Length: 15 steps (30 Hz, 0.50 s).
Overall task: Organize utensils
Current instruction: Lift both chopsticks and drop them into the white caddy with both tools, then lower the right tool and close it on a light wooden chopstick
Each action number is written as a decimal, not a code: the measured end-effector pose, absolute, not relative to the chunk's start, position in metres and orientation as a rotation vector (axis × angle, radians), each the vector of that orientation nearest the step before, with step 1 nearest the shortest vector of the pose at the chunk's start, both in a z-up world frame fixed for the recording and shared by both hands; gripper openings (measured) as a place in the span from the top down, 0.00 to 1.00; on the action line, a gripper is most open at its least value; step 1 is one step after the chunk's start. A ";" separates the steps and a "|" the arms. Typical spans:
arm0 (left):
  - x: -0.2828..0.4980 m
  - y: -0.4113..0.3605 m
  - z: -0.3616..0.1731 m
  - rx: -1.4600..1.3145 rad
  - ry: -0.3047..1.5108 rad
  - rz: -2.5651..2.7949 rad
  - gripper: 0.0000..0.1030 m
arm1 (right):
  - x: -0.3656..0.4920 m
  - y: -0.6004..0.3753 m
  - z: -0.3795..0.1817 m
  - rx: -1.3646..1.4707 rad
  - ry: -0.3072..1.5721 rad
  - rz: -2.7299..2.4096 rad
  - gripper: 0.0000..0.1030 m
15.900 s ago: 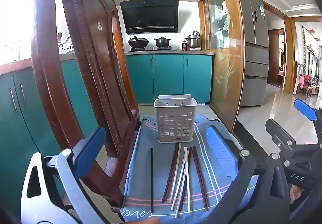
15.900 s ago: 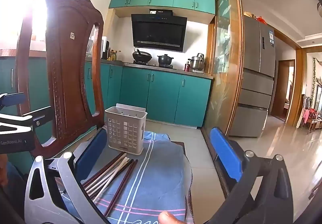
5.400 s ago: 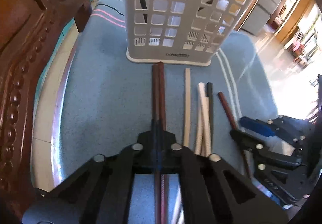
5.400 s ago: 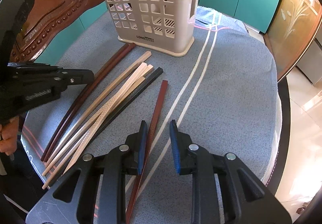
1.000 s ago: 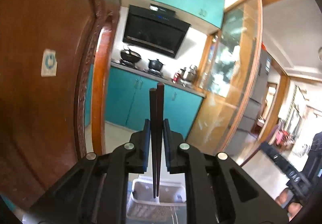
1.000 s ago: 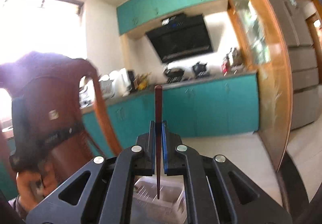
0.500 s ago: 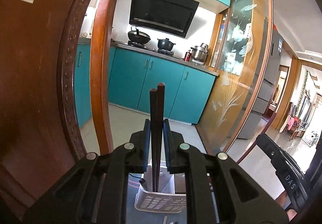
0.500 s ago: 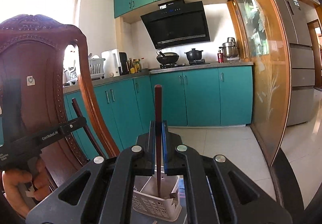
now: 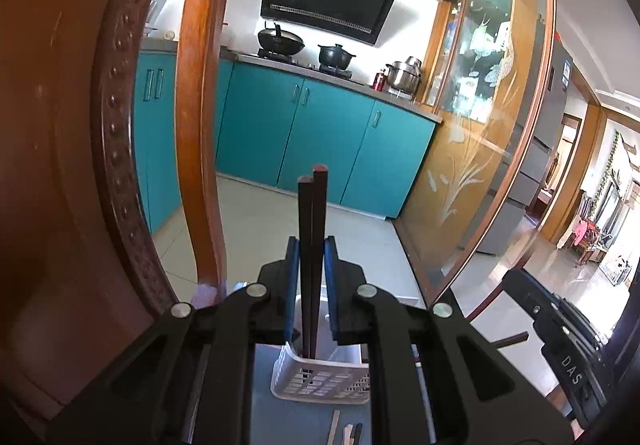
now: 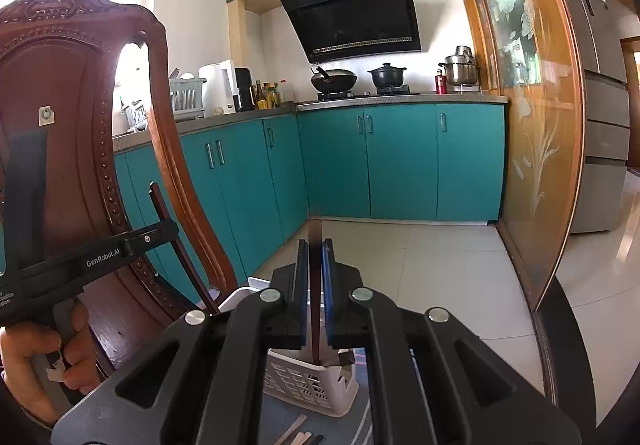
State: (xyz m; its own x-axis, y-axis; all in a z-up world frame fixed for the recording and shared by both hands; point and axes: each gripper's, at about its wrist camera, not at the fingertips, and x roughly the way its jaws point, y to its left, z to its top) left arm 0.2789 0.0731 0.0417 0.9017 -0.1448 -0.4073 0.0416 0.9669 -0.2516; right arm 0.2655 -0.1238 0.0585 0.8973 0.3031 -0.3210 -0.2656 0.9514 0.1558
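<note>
Chopsticks go into the white basket (image 9: 320, 377) tip first, and I judge that both hands are now at the step of letting them down into it. To do it well, each stick should stay upright with its lower end inside the rim before the pads let go, so that it slides down and does not tip over the wall. The two hands are close together, so one should release first and move away.

On the left, the left hand-held gripper (image 9: 311, 289) is pressed almost together and pinches a pair of dark brown chopsticks (image 9: 312, 245) between its blue pads. The pair stands upright and its lower ends already reach into the basket. This release is not yet done.

On the right, the right hand-held gripper (image 10: 314, 293) has one reddish brown chopstick (image 10: 315, 285) between its pads, also upright, with its lower end inside the basket. Its jaws are opening, only a little so far, and the stick is not clearly free of the pads.

Some pale and dark chopsticks (image 9: 344, 433) lie on the blue cloth (image 9: 280, 417) in front of the basket, waiting.
</note>
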 end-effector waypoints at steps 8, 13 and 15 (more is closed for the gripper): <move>0.264 0.065 0.049 -0.205 0.395 -0.102 0.84 | 0.244 -0.129 0.070 0.109 0.292 0.298 0.77; 0.231 0.070 0.054 -0.192 0.339 -0.116 0.81 | 0.201 -0.133 0.086 0.077 0.231 0.388 0.77; 0.215 0.070 0.050 -0.161 0.319 -0.101 0.80 | 0.186 -0.132 0.078 0.068 0.255 0.449 0.76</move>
State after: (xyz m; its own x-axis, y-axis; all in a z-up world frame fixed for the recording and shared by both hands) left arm 0.2150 0.0702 0.0501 0.9447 -0.1242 -0.3036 0.0734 0.9821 -0.1733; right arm 0.1855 -0.1317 0.0778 0.8695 0.4376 -0.2292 -0.4207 0.8991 0.1206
